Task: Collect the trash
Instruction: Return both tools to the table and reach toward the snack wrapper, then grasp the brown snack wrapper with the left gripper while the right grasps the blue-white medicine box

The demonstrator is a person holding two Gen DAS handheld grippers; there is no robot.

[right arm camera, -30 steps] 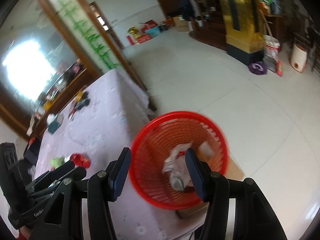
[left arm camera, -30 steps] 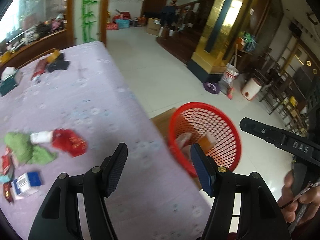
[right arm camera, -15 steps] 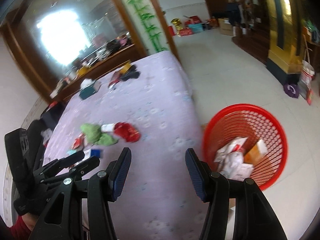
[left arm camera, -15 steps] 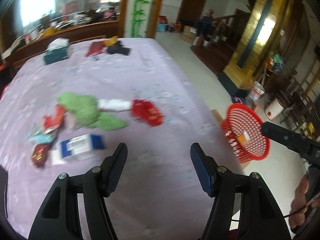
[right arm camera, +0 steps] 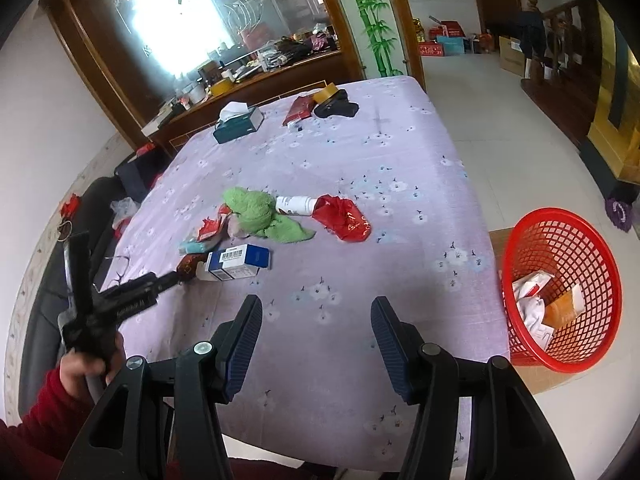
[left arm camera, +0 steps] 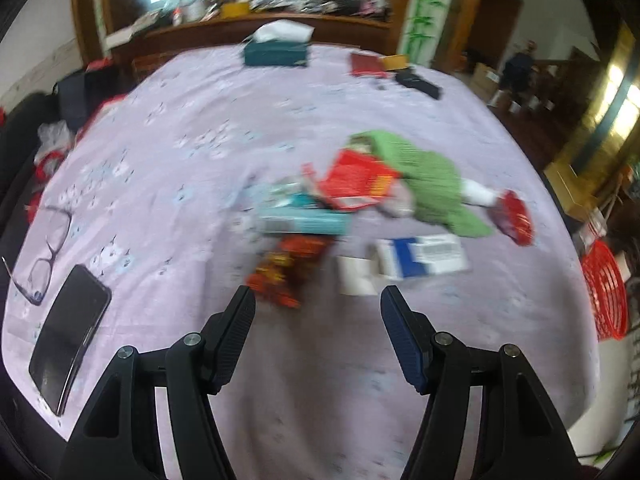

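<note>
A long table draped in a lilac cloth printed with small white flowers (right arm camera: 360, 152) fills both views, its far end against a dark wooden counter. A red plastic mesh basket (right arm camera: 560, 288) stands on a cardboard sheet on the tiled floor off the table's right edge, already holding crumpled white paper and an orange packet. The trash lies clustered toward the table's left edge, about midway along it: a crumpled green cloth (right arm camera: 256, 212) with a white bottle (right arm camera: 294, 205) touching it, a red plastic bag (right arm camera: 344, 224) just beside the bottle, a blue-and-white carton (right arm camera: 240, 258), and small red and teal wrappers (left arm camera: 336, 196). At the far end sit a dark green tissue box (right arm camera: 236, 124), a red packet, a roll of tape and a black pouch. A black phone (left arm camera: 68, 336) and a pair of glasses (left arm camera: 44, 256) rest near the front left corner. The left gripper (left arm camera: 316, 304) hovers above the litter, jaws apart and empty; the right gripper (right arm camera: 316, 312), also parted and empty, hangs over the near edge.
</note>
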